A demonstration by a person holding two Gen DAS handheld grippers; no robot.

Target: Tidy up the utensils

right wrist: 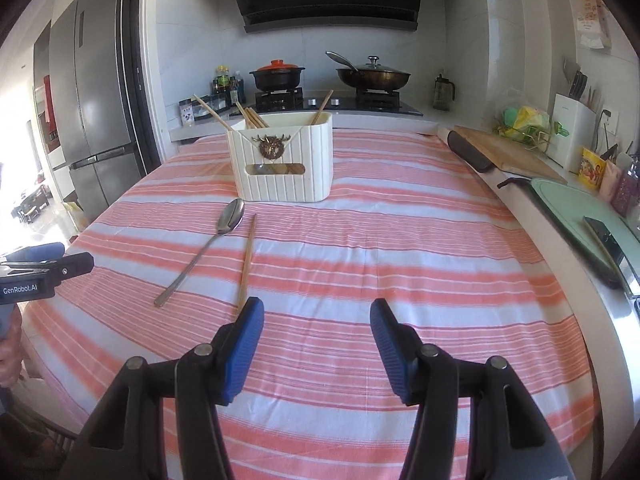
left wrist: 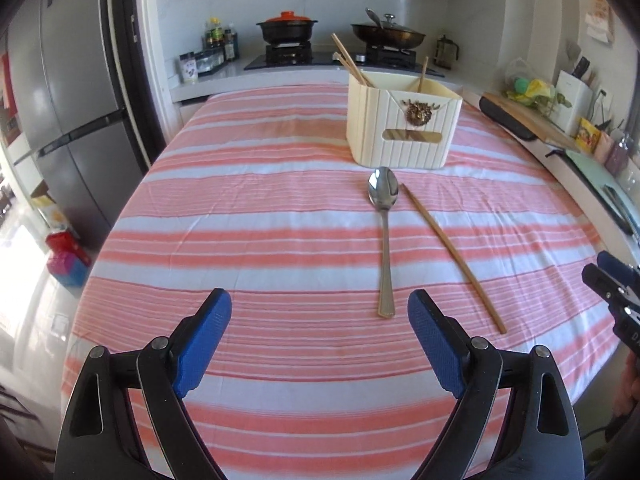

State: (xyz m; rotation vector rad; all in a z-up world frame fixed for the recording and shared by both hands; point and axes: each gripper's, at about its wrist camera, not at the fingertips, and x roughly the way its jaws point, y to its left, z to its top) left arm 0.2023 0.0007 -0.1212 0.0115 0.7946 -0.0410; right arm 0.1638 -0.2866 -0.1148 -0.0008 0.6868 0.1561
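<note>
A: Spoon (left wrist: 383, 216) condition?

B: Polished metal, bowl end toward the cream utensil box (left wrist: 402, 128), handle toward the near worktop (left wrist: 248, 216) edge. One wooden chopstick (left wrist: 452, 256) lies just beside it, apart; more stand in the box.

A: Claws?

B: Left claw (left wrist: 320, 344) spread wide, empty. Right claw (right wrist: 316, 350) parted, empty, its left pad near the chopstick's end.

A: Clearance?

B: Striped cloth is bare from both utensils out to the left edge.
</note>
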